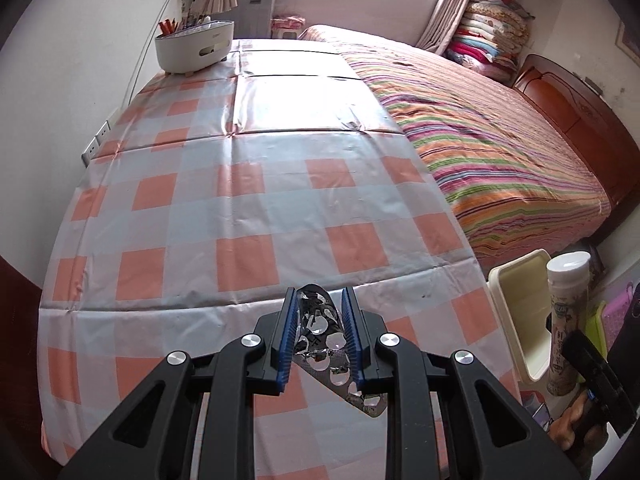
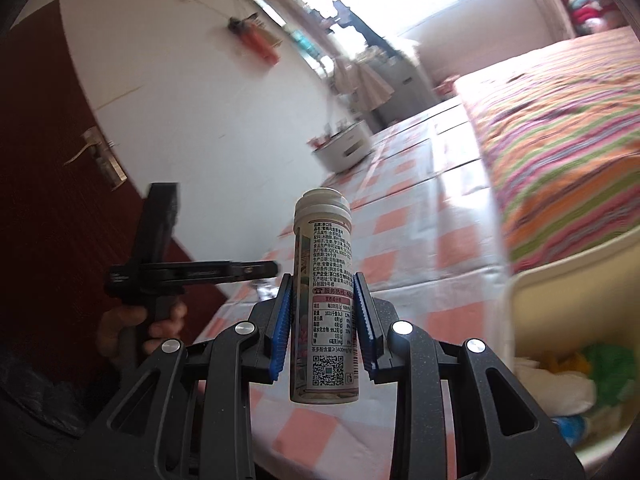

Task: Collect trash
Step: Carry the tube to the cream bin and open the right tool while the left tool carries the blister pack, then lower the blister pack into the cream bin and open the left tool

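My left gripper (image 1: pixel 319 300) is shut on a silver blister pack (image 1: pixel 324 332) with popped pockets and holds it above the near edge of the checked table (image 1: pixel 224 216). My right gripper (image 2: pixel 323 288) is shut on a white-capped tablet tube (image 2: pixel 323 300), held upright next to a cream trash bin (image 2: pixel 560 296). The tube (image 1: pixel 566 320) and the bin (image 1: pixel 520 320) also show at the right of the left wrist view. The left gripper's body (image 2: pixel 192 272) shows at the left of the right wrist view.
A white oval organizer (image 1: pixel 196 46) with pens stands at the table's far left corner. A striped bed (image 1: pixel 500 140) runs along the table's right side. The bin holds white and green trash (image 2: pixel 576 376). A dark door (image 2: pixel 48 160) is on the left.
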`<move>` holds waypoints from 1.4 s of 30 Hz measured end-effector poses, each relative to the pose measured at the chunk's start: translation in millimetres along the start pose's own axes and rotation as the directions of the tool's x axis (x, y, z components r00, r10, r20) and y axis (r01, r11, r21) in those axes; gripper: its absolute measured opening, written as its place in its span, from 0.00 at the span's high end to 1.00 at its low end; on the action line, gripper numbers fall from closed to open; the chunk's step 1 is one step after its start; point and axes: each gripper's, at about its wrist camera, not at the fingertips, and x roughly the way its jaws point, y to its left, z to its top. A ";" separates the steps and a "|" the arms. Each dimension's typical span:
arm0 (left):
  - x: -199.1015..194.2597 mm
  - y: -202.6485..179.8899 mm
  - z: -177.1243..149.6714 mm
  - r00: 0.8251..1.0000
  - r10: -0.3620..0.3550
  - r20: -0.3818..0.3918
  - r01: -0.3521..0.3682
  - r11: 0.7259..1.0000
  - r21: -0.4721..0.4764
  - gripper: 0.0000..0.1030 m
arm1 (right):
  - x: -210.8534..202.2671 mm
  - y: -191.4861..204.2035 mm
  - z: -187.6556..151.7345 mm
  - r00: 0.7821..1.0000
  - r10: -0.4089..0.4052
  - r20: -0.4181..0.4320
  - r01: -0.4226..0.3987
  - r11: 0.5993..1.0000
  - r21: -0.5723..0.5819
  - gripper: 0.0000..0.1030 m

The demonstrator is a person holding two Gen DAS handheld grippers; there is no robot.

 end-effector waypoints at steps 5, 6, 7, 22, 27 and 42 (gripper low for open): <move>-6.0 -40.2 4.5 0.998 -0.068 0.013 0.067 0.996 0.065 0.79 | -43.4 -40.1 -0.4 0.965 -0.246 0.090 0.243 0.969 0.047 0.73; -6.8 -49.4 5.4 0.997 -0.078 0.015 0.077 0.993 0.086 0.79 | -48.9 -47.0 -1.7 0.952 -0.290 0.097 0.286 0.957 0.055 0.73; -7.2 -59.0 6.1 0.996 -0.089 0.016 0.087 0.991 0.105 0.79 | -53.8 -54.2 -3.1 0.939 -0.328 0.102 0.323 0.944 0.064 0.73; 5.4 -181.4 10.9 0.979 -0.201 -0.033 0.201 0.928 0.312 0.79 | -109.7 -98.3 -15.5 0.857 -0.470 0.212 0.424 0.876 0.229 0.43; 19.4 -220.0 8.6 0.974 -0.217 -0.058 0.223 0.901 0.373 0.79 | -136.7 -79.3 -32.3 0.822 -0.510 0.253 0.458 0.857 0.238 0.39; 60.6 -304.8 -9.2 0.973 -0.220 -0.067 0.223 0.830 0.512 0.73 | -124.8 -78.0 -64.0 0.793 -0.560 0.239 0.499 0.822 0.273 0.35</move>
